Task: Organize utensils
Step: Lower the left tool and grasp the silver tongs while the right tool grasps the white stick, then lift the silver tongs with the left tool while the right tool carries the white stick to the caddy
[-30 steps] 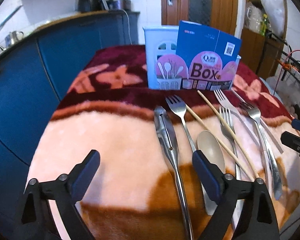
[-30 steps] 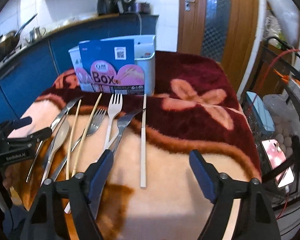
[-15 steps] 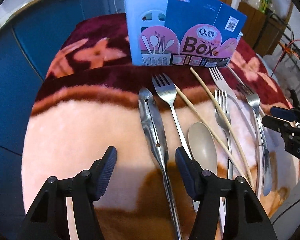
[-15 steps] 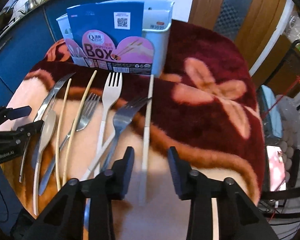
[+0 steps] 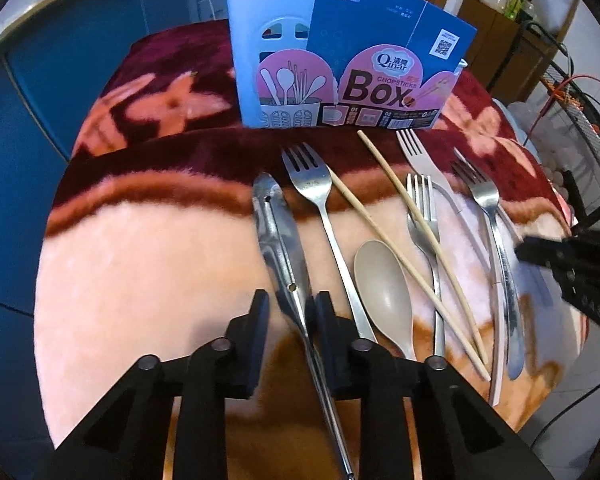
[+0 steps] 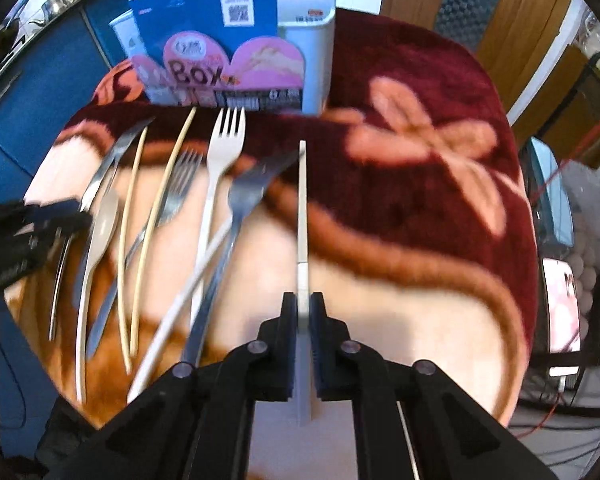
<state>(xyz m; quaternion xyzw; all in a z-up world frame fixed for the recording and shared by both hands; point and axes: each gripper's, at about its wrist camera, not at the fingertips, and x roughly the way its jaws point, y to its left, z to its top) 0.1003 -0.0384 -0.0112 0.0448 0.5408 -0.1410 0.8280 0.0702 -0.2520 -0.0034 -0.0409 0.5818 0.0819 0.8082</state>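
Utensils lie in a row on a pink and maroon blanket (image 5: 148,264). My left gripper (image 5: 289,308) straddles the handle of a steel knife (image 5: 278,236), jaws narrowed with a gap left on the left side. Right of the knife lie a steel fork (image 5: 320,200), a beige spoon (image 5: 382,280), two wooden chopsticks (image 5: 410,208) and more forks (image 5: 486,200). My right gripper (image 6: 303,312) is shut on a white chopstick (image 6: 302,208). A light blue utensil holder (image 5: 260,52) with a blue "Box" card (image 5: 388,80) stands behind; it also shows in the right wrist view (image 6: 312,36).
Blue cabinets (image 5: 40,80) stand to the left of the table. A wire rack (image 5: 580,92) and a wooden door (image 6: 480,4) are on the right. A phone (image 6: 560,304) lies off the right edge. The other gripper (image 6: 24,236) shows at the left edge.
Both grippers moved down and forward to the table and narrowed. The right jaws shut on the white chopstick. The left jaws closed in around the knife handle.
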